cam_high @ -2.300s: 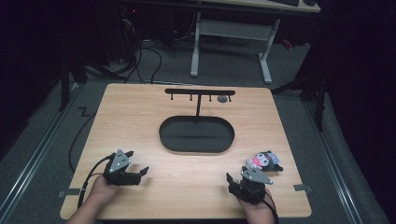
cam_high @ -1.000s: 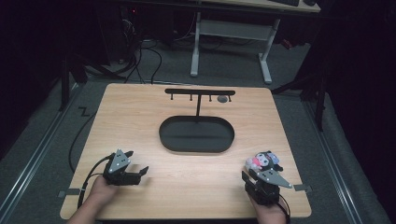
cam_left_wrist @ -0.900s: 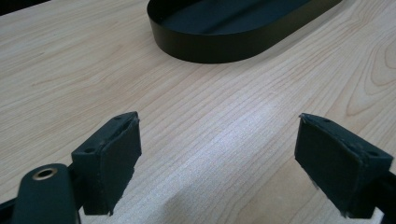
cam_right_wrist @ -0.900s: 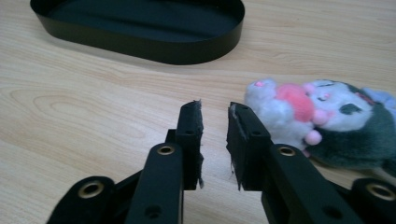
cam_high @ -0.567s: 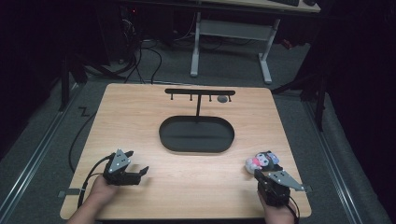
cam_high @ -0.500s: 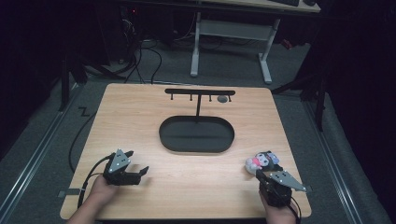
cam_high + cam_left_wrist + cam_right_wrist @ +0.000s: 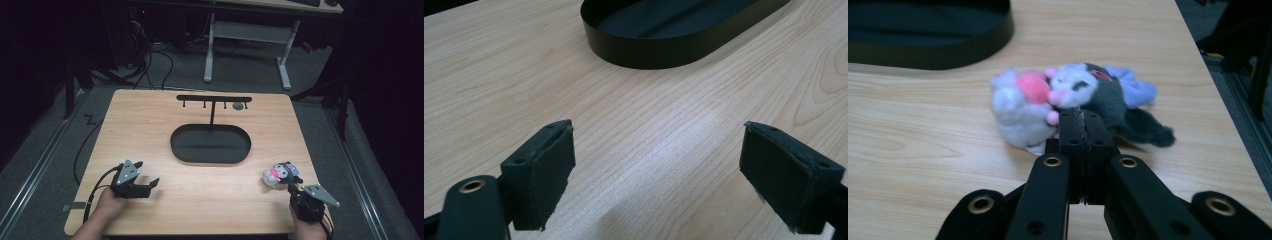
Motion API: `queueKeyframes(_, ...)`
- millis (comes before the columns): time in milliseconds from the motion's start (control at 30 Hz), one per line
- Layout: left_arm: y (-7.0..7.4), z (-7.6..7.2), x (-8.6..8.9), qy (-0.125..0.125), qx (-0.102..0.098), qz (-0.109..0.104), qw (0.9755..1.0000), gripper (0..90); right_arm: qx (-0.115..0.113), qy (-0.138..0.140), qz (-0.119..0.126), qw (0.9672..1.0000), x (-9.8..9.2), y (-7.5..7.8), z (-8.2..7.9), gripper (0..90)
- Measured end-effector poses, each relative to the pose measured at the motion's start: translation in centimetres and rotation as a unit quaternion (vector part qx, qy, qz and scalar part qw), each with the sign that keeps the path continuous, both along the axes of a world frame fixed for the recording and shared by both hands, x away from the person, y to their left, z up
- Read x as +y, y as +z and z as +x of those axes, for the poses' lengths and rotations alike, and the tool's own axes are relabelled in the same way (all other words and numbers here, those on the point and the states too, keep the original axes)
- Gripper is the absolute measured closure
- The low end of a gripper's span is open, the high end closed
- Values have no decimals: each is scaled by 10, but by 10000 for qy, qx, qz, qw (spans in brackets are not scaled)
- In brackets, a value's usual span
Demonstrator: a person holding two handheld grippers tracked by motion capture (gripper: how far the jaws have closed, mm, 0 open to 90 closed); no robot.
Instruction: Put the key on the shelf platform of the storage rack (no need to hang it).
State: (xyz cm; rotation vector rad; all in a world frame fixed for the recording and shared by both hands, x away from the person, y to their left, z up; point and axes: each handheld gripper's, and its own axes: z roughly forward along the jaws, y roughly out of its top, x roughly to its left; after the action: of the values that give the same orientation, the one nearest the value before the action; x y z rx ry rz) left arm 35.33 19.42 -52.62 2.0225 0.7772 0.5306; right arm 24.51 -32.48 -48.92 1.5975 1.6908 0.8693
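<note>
The plush toy (image 7: 280,174) lies on its side on the tabletop (image 7: 150,130), close to the right edge and toward the near right corner. It is black, white and pink, with a pale purple part at the end that faces the right edge.

The right tongs (image 7: 1081,120) point at the plush toy from the near edge. Their jaws are pressed flat together with nothing between them. In the right gripper view the tips stand right at the near side of the plush toy; whether they touch it cannot be told. In the high view the right tongs (image 7: 298,191) sit just short of the plush toy, at the near right corner, with the person's hand behind them at the near edge.

The left tongs (image 7: 148,184) rest near the near left corner, pointing toward the right edge. Their jaws stand wide apart, with bare wood between the two pads (image 7: 544,170).

A black oval tray (image 7: 210,156) stands at the centre of the tabletop, well apart from both tongs. A black T-shaped rack (image 7: 214,100) rises behind it, near the far edge.
</note>
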Motion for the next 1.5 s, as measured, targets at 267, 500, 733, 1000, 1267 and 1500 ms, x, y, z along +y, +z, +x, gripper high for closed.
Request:
queueKeyframes(267,0,0,0,8,-13,-13,10000,154,198,-209,-70,9996,-12,-10,6,876)
queueKeyframes(500,1,-1,1,22,-37,-36,10000,154,368,-240,-60,9990,-19,-18,18,877)
queueKeyframes(733,5,-6,5,35,-80,-71,9999,154,438,-172,-161,9988,-19,-21,30,876)
queueKeyframes(1000,5,-13,18,187,-16,-69,9998,154,479,-103,-195,9986,-17,-24,52,871)
queueKeyframes(1267,4,-19,26,272,-33,-40,9996,154,510,424,-410,9970,2,-26,82,829)
queueKeyframes(1500,6,-21,30,309,-60,-87,9995,154,374,592,-664,9953,22,-20,83,824)
